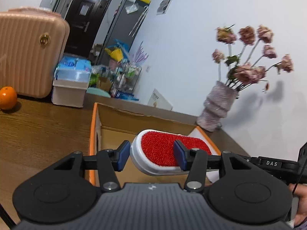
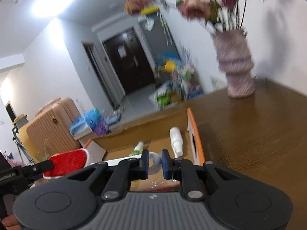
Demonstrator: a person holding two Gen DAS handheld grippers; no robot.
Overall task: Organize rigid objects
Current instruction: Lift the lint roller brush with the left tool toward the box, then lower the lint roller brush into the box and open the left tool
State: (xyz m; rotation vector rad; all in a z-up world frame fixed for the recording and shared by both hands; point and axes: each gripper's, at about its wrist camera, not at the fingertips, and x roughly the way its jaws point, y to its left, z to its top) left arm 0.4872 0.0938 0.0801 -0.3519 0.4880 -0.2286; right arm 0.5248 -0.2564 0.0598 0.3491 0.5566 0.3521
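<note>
A lint brush [image 1: 168, 149] with a red pad and white body hangs over an open cardboard box [image 1: 93, 134] with orange-edged flaps. My left gripper [image 1: 151, 156] is shut across the brush's head, its blue pads on both sides. In the right wrist view my right gripper [image 2: 155, 163] is shut on the brush's white looped handle [image 2: 153, 164]. The red head [image 2: 67, 163] shows at the left of that view, in the left gripper's fingers [image 2: 44, 165]. Inside the box [image 2: 193, 132] lie a white spray bottle [image 2: 176, 140] and a green bottle [image 2: 138, 147].
The box stands on a wooden table [image 1: 38, 134]. A mauve vase of dried roses [image 1: 216, 107] stands at the table's far right, near the wall. An orange [image 1: 7, 97] and a pink ribbed suitcase [image 1: 28, 57] are at the left. Clutter lies beyond the table's far edge.
</note>
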